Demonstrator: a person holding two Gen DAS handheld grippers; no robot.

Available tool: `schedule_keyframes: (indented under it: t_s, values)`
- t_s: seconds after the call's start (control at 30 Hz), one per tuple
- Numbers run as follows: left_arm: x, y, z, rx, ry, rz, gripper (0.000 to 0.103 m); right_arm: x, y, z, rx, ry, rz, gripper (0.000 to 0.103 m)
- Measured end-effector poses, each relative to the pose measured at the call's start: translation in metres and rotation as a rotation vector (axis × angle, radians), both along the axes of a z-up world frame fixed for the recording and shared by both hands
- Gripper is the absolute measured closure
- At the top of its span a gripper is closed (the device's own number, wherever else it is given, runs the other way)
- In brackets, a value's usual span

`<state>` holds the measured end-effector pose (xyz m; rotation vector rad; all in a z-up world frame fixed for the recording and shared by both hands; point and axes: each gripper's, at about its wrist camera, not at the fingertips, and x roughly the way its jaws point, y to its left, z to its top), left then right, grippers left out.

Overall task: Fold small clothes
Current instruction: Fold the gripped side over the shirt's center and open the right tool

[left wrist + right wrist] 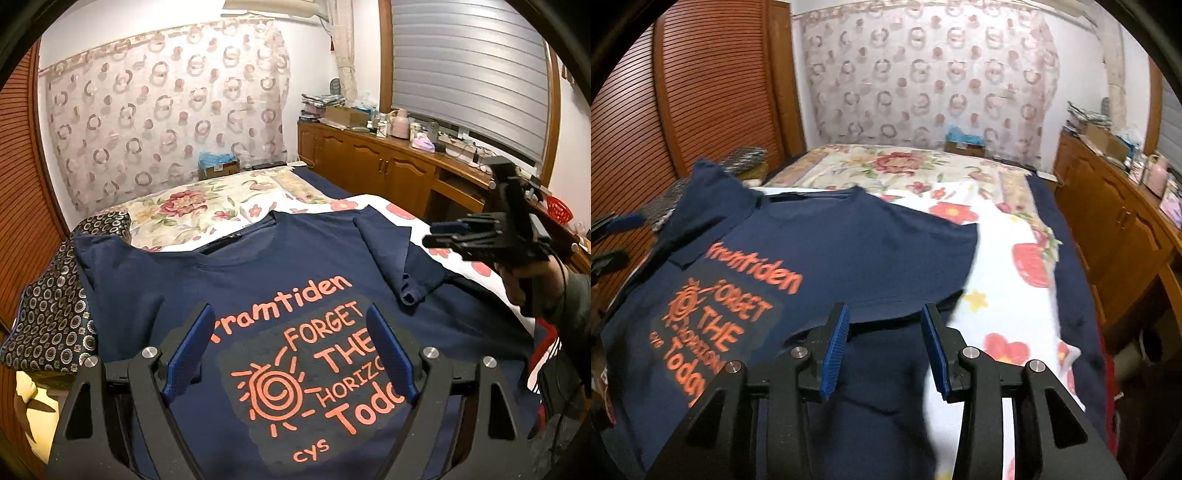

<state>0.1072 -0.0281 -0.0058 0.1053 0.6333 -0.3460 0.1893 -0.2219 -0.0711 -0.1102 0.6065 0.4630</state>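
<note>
A navy T-shirt (295,258) (831,240) with orange lettering lies face up on the bed, collar toward the far wall. One sleeve (399,254) (905,266) is folded inward over the chest. The other sleeve (107,258) (709,192) spreads out toward the patterned cushion. My left gripper (290,314) hangs open above the printed sun, nothing between its blue pads. My right gripper (884,310) (439,236), held by a hand, hovers over the folded sleeve's hem with its jaws apart, and the cloth lies loose beneath them.
A floral quilt (192,206) and a white flowered sheet (1004,295) cover the bed beyond the shirt. A dark patterned cushion (51,314) sits at its left edge. A cluttered wooden cabinet (369,162) runs along the right. A slatted wooden door (701,92) stands left.
</note>
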Motion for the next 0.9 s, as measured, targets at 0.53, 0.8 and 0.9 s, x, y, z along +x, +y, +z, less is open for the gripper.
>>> schedule_keyframes:
  t_s: [0.53, 0.8, 0.9]
  values:
    - [0.006, 0.004, -0.009, -0.002, 0.028, 0.003, 0.018, 0.068, 0.019, -0.005, -0.089, 0.105, -0.034, 0.098]
    - [0.02, 0.022, -0.017, -0.002, 0.044, 0.036, 0.018, 0.079, 0.043, 0.019, -0.115, 0.067, 0.063, 0.101]
    - [0.025, 0.03, -0.021, -0.003, 0.057, 0.062, 0.018, 0.084, 0.053, 0.026, -0.084, 0.053, 0.109, 0.101]
